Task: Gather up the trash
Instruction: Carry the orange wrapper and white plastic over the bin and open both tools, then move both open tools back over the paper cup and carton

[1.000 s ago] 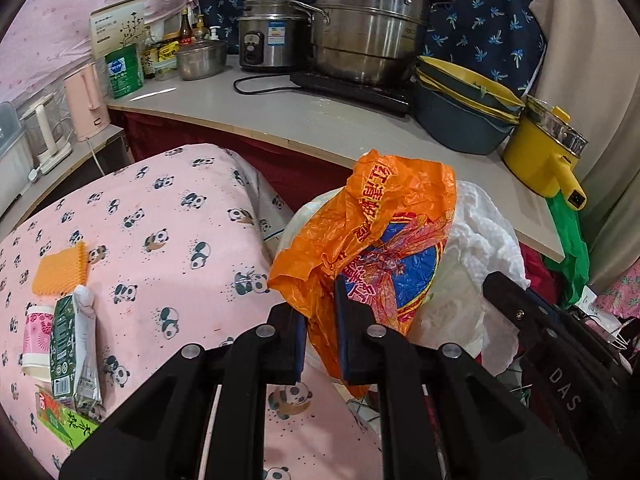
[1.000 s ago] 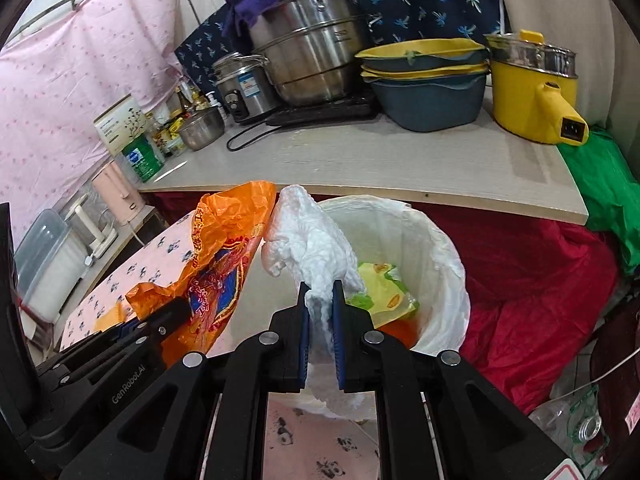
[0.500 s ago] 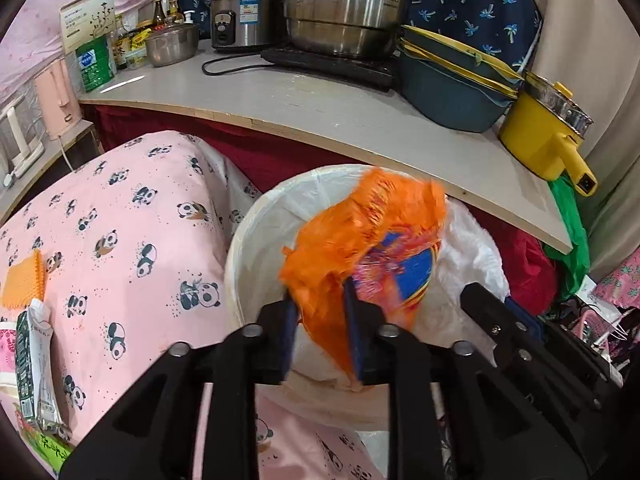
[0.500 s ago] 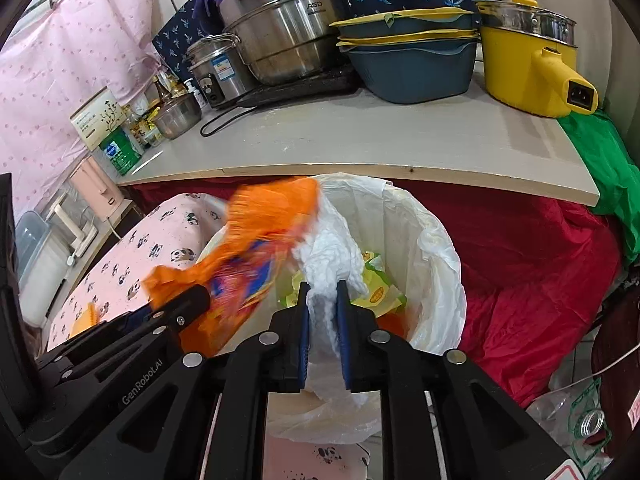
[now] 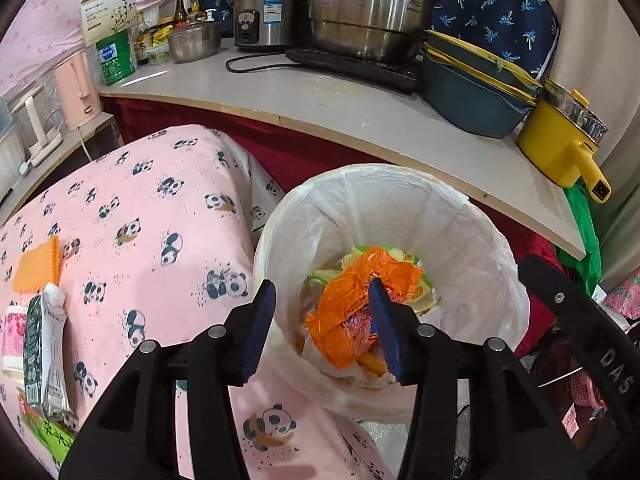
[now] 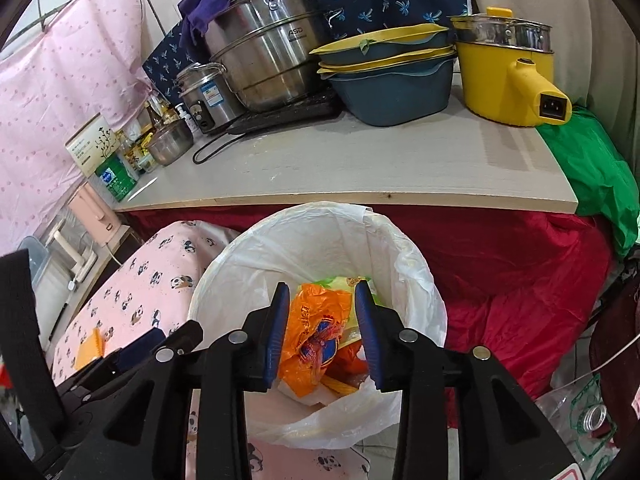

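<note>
Hovering over the lined bin [image 5: 472, 236] at frame centre, left gripper [image 5: 322, 328] & right gripper [image 6: 322, 334] both gaped, empty; orange bag [image 5: 352, 304] lay inside. Remaining carton [image 5: 42, 344], lower left, looked light, crushable — best pinched mid-body.

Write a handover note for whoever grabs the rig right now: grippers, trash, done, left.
Left gripper: open, empty, above the near rim of the bin.
Right gripper: open, empty, over the bin mouth.
Done: orange bag lies in the bin on top of other wrappers; nothing sits between either gripper's fingers.
Left: on the panda cloth to the left, a carton, a pink pack beside it, a green wrapper at the near edge and an orange piece. These look like the next pickups, probably for the left gripper, which is nearer.
</note>
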